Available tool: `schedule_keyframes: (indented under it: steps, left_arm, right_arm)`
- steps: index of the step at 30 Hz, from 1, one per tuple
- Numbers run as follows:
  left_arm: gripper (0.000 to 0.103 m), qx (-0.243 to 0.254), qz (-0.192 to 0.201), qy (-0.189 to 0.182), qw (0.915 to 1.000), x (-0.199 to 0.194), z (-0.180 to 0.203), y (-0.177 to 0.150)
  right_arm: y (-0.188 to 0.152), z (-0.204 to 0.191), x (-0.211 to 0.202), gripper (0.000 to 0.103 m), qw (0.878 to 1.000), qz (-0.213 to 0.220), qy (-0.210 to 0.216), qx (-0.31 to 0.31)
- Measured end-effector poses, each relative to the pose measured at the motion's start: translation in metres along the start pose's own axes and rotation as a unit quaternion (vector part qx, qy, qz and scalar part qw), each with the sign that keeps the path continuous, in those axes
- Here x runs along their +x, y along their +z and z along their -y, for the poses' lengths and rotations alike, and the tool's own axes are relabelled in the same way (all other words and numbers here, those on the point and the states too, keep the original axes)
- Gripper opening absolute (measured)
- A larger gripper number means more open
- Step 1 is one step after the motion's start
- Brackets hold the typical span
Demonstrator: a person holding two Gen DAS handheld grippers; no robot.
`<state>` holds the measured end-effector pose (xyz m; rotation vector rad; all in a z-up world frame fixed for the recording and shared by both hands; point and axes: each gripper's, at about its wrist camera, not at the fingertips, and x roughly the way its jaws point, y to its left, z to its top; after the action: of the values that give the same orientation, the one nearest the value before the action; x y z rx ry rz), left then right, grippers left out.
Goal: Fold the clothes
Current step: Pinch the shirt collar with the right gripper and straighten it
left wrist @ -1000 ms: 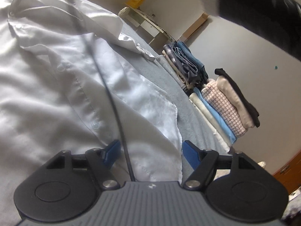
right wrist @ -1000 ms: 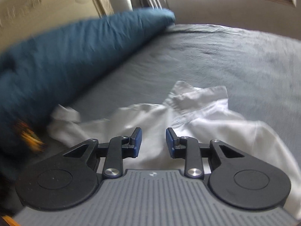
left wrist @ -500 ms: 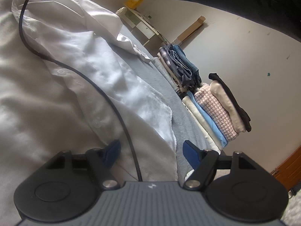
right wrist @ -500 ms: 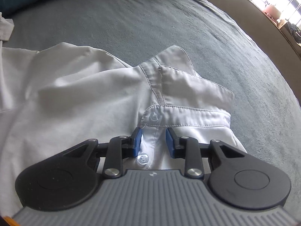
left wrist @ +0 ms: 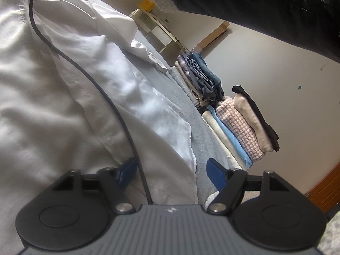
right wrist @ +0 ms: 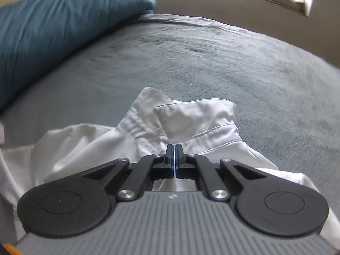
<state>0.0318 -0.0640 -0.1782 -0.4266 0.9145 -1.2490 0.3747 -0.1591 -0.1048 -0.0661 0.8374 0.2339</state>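
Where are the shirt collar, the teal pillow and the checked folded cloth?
shirt collar [right wrist: 191, 119]: right wrist view, folded flap.
teal pillow [right wrist: 63, 27]: right wrist view, its middle.
checked folded cloth [left wrist: 240, 127]: left wrist view, folded edge in stack.

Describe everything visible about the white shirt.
The shirt is white, thin woven cloth with a stitched collar and small clear buttons. It lies unfolded and rumpled on the grey bed, collar toward the blue pillow. The right gripper has just closed its jaws on cloth below the collar. The left gripper is open at the hem, one finger on the cloth, and a black cable trails across the shirt.
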Motion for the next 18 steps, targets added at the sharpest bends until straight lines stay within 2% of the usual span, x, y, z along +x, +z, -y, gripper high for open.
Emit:
schedule_keyframes:
  steps: [5, 9, 10, 12, 13, 14, 18]
  left_arm:
    - [0.073, -0.001, 0.000, -0.001, 1.0000, 0.000, -0.001, 0.001]
    - [0.073, -0.003, 0.001, -0.002, 1.0000, 0.001, -0.001, 0.001]
    - [0.073, -0.005, 0.001, -0.003, 1.0000, 0.001, -0.002, 0.001]
    - [0.073, -0.010, 0.002, -0.007, 0.9999, 0.000, -0.004, 0.002]
    - [0.073, -0.012, 0.003, -0.008, 0.9999, -0.001, -0.005, 0.002]
    - [0.073, -0.015, 0.003, -0.010, 0.9998, -0.001, -0.006, 0.002]
    - [0.073, -0.025, 0.006, -0.017, 0.9995, -0.002, -0.009, 0.004]
  right_arm:
    - [0.002, -0.007, 0.008, 0.000, 1.000, 0.007, 0.018, -0.001]
    - [0.010, -0.012, 0.020, 0.003, 1.000, -0.005, -0.004, -0.007]
    - [0.012, -0.012, 0.023, 0.005, 1.000, -0.005, -0.010, -0.009]
    - [0.015, -0.014, 0.029, 0.021, 1.000, -0.004, -0.022, -0.012]
    - [0.016, -0.015, 0.033, 0.035, 1.000, -0.007, -0.026, -0.016]
    - [0.017, -0.015, 0.036, 0.041, 0.999, -0.009, -0.030, -0.019]
    - [0.020, -0.019, 0.046, 0.043, 0.999, -0.013, -0.041, -0.029]
